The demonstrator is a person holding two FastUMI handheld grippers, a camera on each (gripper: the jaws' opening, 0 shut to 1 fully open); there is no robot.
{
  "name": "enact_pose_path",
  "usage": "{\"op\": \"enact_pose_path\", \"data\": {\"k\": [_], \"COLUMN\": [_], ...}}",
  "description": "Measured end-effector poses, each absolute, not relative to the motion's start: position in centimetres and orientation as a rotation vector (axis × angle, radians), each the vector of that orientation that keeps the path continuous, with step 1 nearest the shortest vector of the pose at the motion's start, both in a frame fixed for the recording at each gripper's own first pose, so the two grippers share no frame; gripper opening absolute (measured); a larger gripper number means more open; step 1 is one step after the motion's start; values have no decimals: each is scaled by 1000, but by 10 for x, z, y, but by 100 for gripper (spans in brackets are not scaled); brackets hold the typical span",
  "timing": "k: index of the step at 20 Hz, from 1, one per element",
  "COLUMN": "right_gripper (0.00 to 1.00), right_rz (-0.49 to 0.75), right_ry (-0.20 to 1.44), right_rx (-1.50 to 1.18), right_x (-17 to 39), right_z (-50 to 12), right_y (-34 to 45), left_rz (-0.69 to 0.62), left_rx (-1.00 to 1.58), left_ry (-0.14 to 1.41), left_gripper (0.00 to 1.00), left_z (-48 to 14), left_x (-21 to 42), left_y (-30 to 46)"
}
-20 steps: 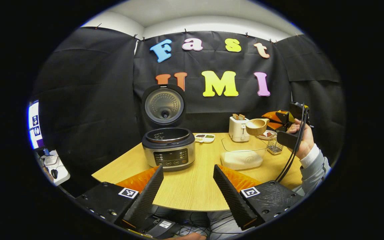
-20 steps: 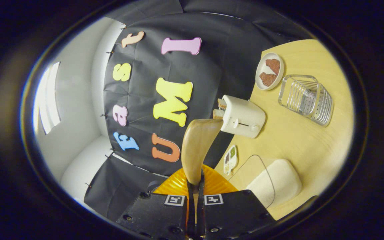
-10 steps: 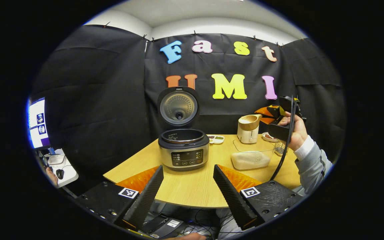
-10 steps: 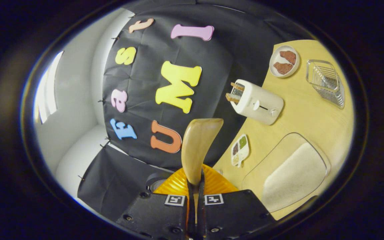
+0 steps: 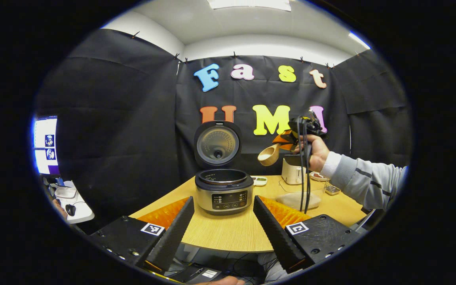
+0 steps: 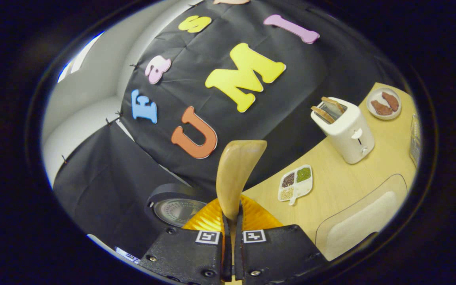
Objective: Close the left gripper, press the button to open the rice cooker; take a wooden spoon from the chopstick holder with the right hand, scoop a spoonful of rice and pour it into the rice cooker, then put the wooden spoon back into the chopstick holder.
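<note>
Right gripper (image 6: 231, 221), fingers clenched on the handle of a light, rigid wooden spoon (image 6: 236, 174), carries it above the tabletop (image 5: 228, 231) beside the open rice cooker (image 5: 224, 190); left gripper (image 5: 223, 221) idles, fingers released.

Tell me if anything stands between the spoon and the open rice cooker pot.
Nothing visible does. The wooden spoon, held in the right gripper, hangs in open air to the right of the rice cooker, whose lid stands upright behind the pot.

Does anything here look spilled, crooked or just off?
Nothing stands out. The rice cooker stands upright with its lid open, the toaster and small dishes sit neatly on the table, and the right gripper holds the spoon firmly. No spills show.
</note>
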State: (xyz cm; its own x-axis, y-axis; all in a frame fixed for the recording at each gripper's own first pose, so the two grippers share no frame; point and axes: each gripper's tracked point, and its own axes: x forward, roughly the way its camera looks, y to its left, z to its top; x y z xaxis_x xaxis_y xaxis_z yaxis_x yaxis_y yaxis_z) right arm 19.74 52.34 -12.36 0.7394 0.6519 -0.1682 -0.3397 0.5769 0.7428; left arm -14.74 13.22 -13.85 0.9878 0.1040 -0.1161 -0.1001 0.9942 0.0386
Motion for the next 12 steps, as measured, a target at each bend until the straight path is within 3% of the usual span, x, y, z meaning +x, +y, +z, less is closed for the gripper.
{"op": "enact_pose_path", "data": {"k": [5, 12], "right_gripper": [9, 9], "right_rz": [655, 660], "right_ry": [334, 300], "right_rx": [565, 425], "right_x": [187, 180], "right_z": [-101, -114], "right_y": [581, 617], "left_rz": [41, 54], "left_rx": [13, -9], "left_ry": [114, 110], "left_gripper": [96, 96], "left_z": [-146, -149], "left_x": [-153, -154], "left_y": [126, 140]}}
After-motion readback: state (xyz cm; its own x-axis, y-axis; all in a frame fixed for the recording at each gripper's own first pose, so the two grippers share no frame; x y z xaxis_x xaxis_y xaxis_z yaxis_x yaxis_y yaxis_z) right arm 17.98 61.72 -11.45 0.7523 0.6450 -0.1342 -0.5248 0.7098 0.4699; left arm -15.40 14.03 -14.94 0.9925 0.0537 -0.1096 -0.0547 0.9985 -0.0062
